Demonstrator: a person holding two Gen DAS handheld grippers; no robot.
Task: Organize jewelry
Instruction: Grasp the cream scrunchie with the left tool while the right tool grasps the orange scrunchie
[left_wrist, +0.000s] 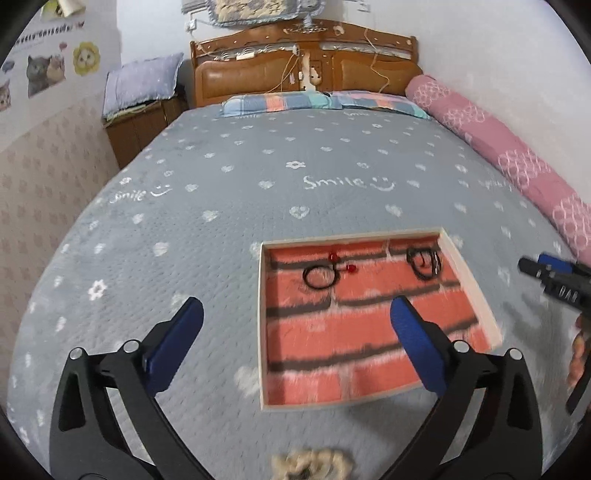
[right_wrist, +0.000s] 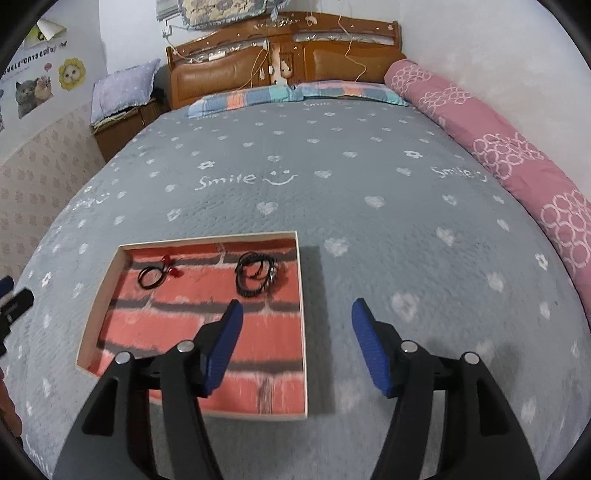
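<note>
A shallow white-rimmed tray (left_wrist: 263, 325) with a red brick-pattern lining lies on the grey bedspread; it also shows in the right wrist view (right_wrist: 302, 317). In its far part lie a black hair tie with red beads (left_wrist: 320, 275) (right_wrist: 153, 277) and a bundle of black cords or bracelets (left_wrist: 424, 262) (right_wrist: 256, 276). My left gripper (left_wrist: 297, 314) is open and empty, hovering over the tray's near left edge. My right gripper (right_wrist: 297, 314) is open and empty above the tray's near right edge. A fluffy beige scrunchie-like item (left_wrist: 312, 463) lies on the bed below the left gripper.
The grey "Smile" bedspread (right_wrist: 332, 192) stretches far ahead to pillows and a wooden headboard (left_wrist: 306, 70). A rolled pink quilt (right_wrist: 517, 158) lines the right side against the wall. A wooden nightstand (left_wrist: 136, 129) stands left. The right gripper shows at the left view's right edge (left_wrist: 557, 284).
</note>
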